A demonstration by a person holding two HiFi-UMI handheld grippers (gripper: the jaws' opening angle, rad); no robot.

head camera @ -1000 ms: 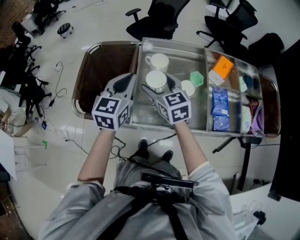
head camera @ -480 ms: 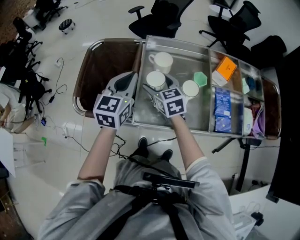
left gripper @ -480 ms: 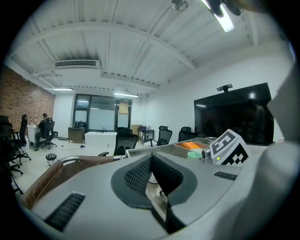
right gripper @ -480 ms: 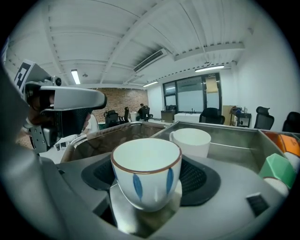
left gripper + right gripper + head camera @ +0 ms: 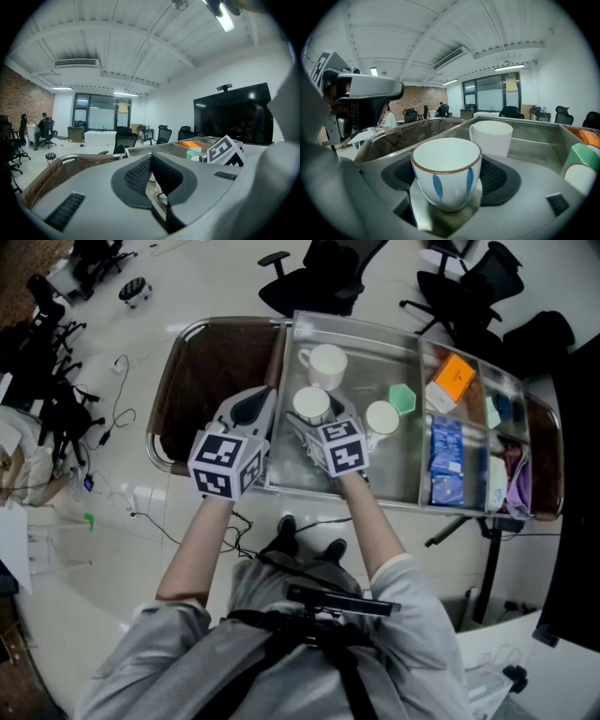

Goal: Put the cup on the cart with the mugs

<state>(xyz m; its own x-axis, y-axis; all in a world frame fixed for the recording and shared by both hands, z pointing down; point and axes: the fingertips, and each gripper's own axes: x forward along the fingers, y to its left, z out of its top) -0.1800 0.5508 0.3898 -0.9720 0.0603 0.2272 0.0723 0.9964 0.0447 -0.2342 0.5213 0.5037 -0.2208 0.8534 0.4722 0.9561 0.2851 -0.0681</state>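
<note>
Cup (image 5: 446, 174) between jaws of right claw (image 5: 449, 182)

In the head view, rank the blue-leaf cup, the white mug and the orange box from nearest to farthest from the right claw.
1. Blue-leaf cup, right in front.
2. White mug, just behind it.
3. Orange box, far off right.

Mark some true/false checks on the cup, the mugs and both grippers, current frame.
1. The right gripper grips a cup with blue marks. True.
2. The white mug lies on its side. False: it stands upright behind the cup.
3. The left gripper holds a mug. False: nothing sits between its jaws.
4. The cup and the white mug share one steel tray compartment. True.
</note>
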